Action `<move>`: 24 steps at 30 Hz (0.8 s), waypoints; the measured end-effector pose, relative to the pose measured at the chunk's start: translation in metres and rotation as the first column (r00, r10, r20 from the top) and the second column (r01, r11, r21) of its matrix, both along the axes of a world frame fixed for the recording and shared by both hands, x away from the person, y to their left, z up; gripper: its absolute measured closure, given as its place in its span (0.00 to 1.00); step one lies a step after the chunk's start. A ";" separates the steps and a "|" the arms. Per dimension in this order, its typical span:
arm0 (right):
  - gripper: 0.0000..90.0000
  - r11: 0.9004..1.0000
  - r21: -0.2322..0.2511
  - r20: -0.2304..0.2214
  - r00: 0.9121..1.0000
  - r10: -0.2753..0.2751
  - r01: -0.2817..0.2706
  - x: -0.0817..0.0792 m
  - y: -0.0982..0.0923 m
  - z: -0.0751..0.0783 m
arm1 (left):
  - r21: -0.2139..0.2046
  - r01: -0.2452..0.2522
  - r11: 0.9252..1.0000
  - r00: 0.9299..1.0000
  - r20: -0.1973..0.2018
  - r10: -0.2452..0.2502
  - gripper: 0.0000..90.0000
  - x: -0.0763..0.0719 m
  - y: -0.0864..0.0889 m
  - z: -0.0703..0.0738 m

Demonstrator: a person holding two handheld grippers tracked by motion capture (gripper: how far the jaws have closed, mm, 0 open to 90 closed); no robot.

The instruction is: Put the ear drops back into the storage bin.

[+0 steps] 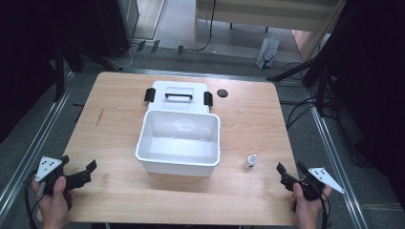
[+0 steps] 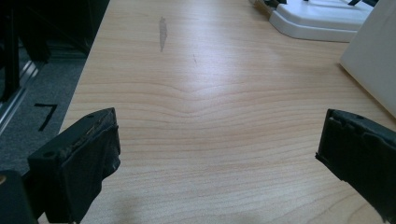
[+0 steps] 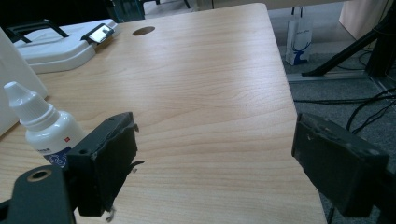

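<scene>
Two hands are entering from the bottom edge of the high view, each holding a gripper over the near corners of a wooden desk (image 1: pixel 248 119). From here the scene runs from largest thing to smallest.

Desk: it is light wood with rounded corners, carrying everything else. A faint grey smear (image 2: pixel 162 31) is marking its left part.

White tub (image 1: pixel 179 142): it is sitting open near the middle of the desk, showing a bare white inside.

White lid (image 1: pixel 179 97): it is lying flat just behind the tub, close against its far rim, with a black handle on top and a black clip at each side.

Left gripper (image 1: pixel 82 174): it is hovering at the near left corner, pointing toward the tub but well apart from it. In the left gripper view its jaws are standing wide, with bare wood showing between them.

Right gripper (image 1: pixel 290 171): it is hovering at the near right corner. In the right gripper view its jaws are also standing wide, with bare desk showing between them.

Small white dropper bottle (image 1: pixel 250 161): it is standing upright on the desk, near the tub's front right corner and to the left of the right gripper. In the right gripper view it is rising just beside the left jaw, outside the gap, with its label partly hidden.

Black round disc (image 1: pixel 222 93): it is lying flat near the far edge, just right of the lid.
</scene>
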State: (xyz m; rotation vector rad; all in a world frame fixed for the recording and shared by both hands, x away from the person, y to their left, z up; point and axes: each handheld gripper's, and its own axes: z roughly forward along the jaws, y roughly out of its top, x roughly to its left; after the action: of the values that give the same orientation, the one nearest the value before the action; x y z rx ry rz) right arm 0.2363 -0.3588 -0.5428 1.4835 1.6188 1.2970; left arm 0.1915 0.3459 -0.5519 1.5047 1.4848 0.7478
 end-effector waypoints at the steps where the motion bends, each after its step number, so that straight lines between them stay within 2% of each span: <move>1: 0.16 1.000 0.000 -0.001 1.000 0.001 -0.001 0.000 0.000 0.000 | 0.000 0.001 1.000 1.000 0.000 -0.001 0.00 0.000 0.000 0.000; 8: 0.20 0.999 -0.026 -0.027 0.999 0.032 -0.033 0.003 0.000 0.006 | -0.008 0.006 1.000 1.000 0.001 -0.006 0.00 0.000 0.001 0.000; 12: 0.21 0.994 -0.100 -0.076 0.996 0.047 -0.054 0.010 0.004 0.013 | -0.003 0.015 1.000 1.000 -0.002 -0.015 0.00 0.000 0.000 0.000; 14: 0.21 0.986 -0.143 -0.099 0.993 0.066 -0.080 0.014 0.007 0.017 | 0.001 0.016 1.000 1.000 -0.001 -0.016 0.00 0.000 0.000 0.000; 17: 0.21 0.973 -0.194 -0.139 0.986 0.096 -0.122 0.019 0.012 0.026 | 0.003 0.016 1.000 1.000 -0.001 -0.016 0.00 0.000 -0.001 0.000; 19: 0.22 0.961 -0.225 -0.166 0.978 0.128 -0.164 0.023 0.015 0.034 | 0.005 0.018 1.000 1.000 -0.002 -0.018 0.00 0.001 -0.001 0.000; 20: 0.22 0.961 -0.225 -0.166 0.978 0.128 -0.164 0.023 0.015 0.034 | 0.005 0.018 1.000 1.000 -0.002 -0.018 0.00 0.001 -0.001 0.000; 21: 0.21 0.940 -0.259 -0.206 0.964 0.170 -0.221 0.027 0.020 0.044 | 0.006 0.020 1.000 1.000 -0.002 -0.020 0.00 0.001 -0.001 0.000; 22: 0.21 0.933 -0.274 -0.221 0.959 0.177 -0.235 0.029 0.022 0.047 | 0.006 0.021 1.000 1.000 -0.002 -0.021 0.00 0.001 -0.001 0.000; 24: 0.21 0.908 -0.307 -0.259 0.943 0.208 -0.285 0.033 0.028 0.056 | 0.006 0.022 1.000 1.000 -0.001 -0.022 0.00 0.001 -0.001 0.000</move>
State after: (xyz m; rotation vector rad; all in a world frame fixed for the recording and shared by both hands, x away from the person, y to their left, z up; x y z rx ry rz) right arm 0.2690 -0.3310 -0.4869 1.2709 2.1136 0.9333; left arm 0.1920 0.3454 -0.5519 1.5234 1.4653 0.7396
